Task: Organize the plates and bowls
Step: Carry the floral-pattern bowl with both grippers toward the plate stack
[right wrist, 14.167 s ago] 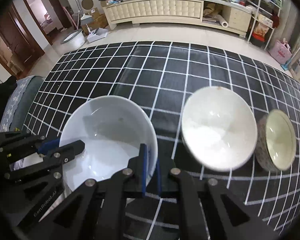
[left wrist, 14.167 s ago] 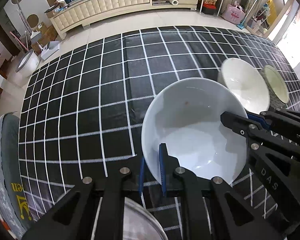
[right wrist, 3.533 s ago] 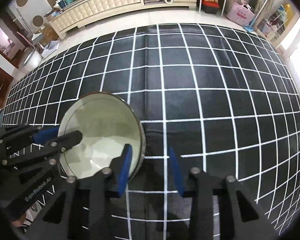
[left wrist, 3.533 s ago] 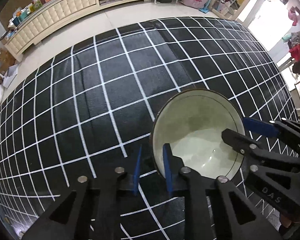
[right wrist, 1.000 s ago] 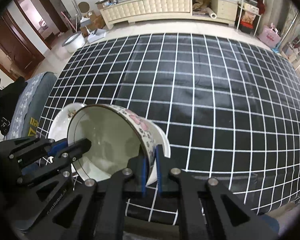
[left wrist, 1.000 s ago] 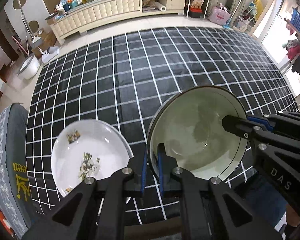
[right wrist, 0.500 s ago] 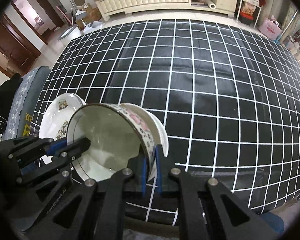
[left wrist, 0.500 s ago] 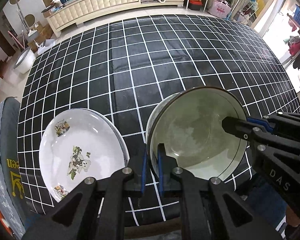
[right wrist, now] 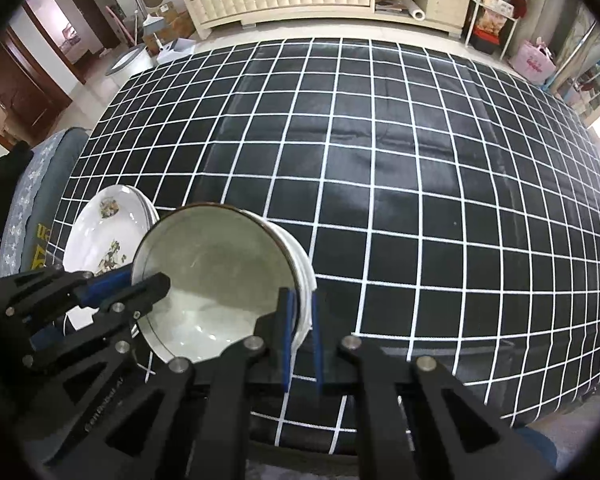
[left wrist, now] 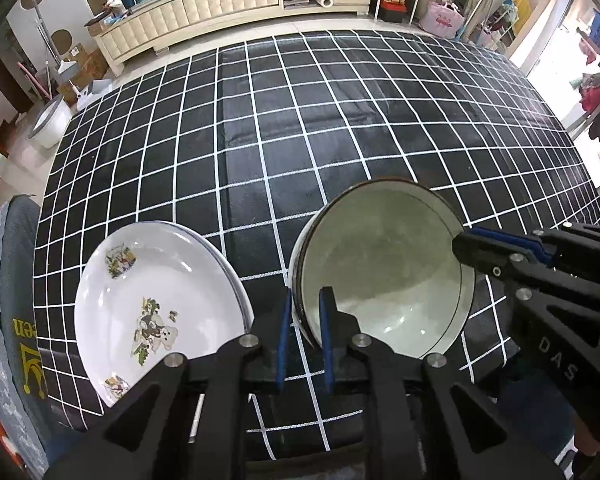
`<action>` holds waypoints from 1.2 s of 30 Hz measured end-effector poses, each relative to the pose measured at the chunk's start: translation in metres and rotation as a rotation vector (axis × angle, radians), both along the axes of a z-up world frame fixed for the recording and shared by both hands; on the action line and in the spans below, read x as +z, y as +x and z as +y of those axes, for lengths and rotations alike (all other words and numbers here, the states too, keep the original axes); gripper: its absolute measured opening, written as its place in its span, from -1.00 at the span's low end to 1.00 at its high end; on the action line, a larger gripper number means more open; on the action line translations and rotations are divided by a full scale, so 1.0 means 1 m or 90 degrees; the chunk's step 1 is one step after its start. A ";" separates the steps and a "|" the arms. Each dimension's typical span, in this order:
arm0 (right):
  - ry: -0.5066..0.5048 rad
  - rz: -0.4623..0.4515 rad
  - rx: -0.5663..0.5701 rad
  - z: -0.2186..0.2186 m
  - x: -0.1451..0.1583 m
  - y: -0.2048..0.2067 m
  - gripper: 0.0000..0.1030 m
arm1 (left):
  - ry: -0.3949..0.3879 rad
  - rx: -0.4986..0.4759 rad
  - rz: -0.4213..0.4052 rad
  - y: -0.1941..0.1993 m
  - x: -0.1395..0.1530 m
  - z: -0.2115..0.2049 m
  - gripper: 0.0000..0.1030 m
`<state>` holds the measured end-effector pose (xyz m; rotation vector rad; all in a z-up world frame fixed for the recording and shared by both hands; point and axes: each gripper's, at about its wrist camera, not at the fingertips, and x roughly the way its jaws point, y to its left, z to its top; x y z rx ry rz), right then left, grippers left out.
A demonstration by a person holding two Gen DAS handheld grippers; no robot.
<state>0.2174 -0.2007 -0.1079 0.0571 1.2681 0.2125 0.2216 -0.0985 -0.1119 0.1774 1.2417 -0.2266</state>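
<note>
Left gripper [left wrist: 303, 334] straddled the near-left rim of the bowl [left wrist: 384, 276], one finger inside, one outside, pads slightly off the rim, grip just loosened. Right gripper [right wrist: 300, 334] clamped the bowl's opposite rim, fingers clenched on it. The bowl sat nested in white bowls [right wrist: 306, 280] beneath it, on the checked desk [left wrist: 300, 140], between the two sets of fingers. Plates [left wrist: 156, 308], stacked, the top one printed with a bear, lay just left of the left fingers, apart from the bowl.
</note>
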 end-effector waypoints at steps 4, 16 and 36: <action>-0.016 -0.010 0.001 0.002 0.003 -0.002 -0.77 | 0.001 -0.003 -0.009 0.000 0.008 0.002 -0.75; -0.049 -0.033 -0.012 -0.001 0.006 0.005 -0.54 | -0.021 0.017 -0.012 0.007 0.011 0.015 -0.38; -0.052 -0.005 -0.032 -0.003 -0.009 0.004 0.06 | -0.034 0.011 -0.008 0.012 -0.008 0.023 -0.14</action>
